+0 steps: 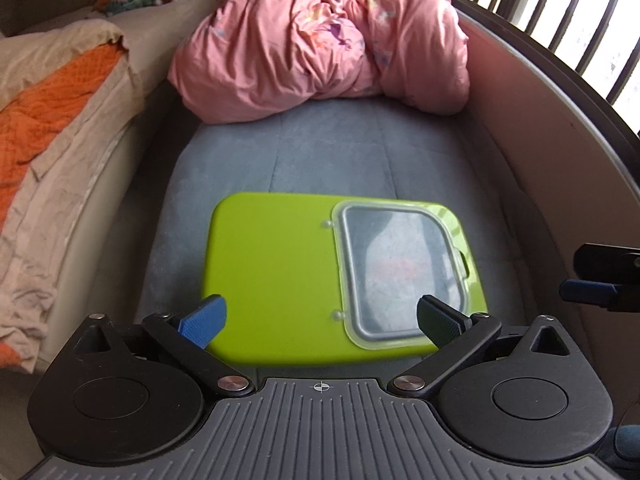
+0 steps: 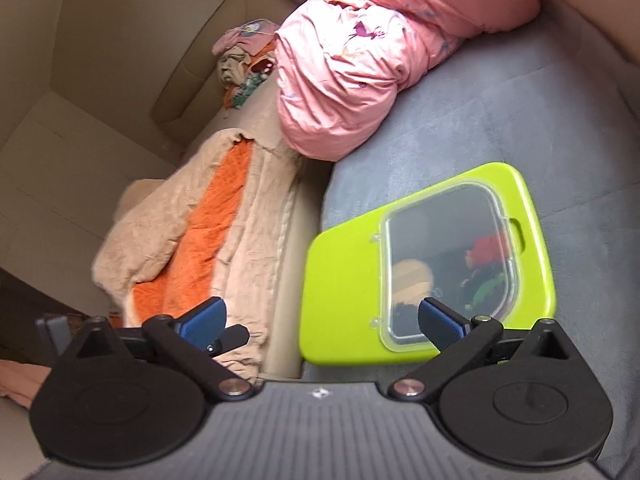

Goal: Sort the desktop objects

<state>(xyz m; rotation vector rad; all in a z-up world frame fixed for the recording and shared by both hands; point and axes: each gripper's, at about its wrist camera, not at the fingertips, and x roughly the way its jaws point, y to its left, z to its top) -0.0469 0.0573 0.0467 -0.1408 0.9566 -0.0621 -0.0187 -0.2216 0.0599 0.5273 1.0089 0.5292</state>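
Box (image 1: pixel 280 276), green with a clear lid (image 1: pixel 404 272) shut over its right half, lies flat on the grey bed (image 1: pixel 320 152), long axis crosswise, dead ahead of the left gripper (image 1: pixel 320 320); right gripper (image 2: pixel 322 320) nearer the lid; both fingers wide, empty.

Both wrist views look down, close, sharing the green box (image 1: pixel 280 272) (image 2: pixel 344 280)

green box (image 2: pixel 344 280), clear lid (image 2: pixel 448 264), open tool (image 2: pixel 322 322)
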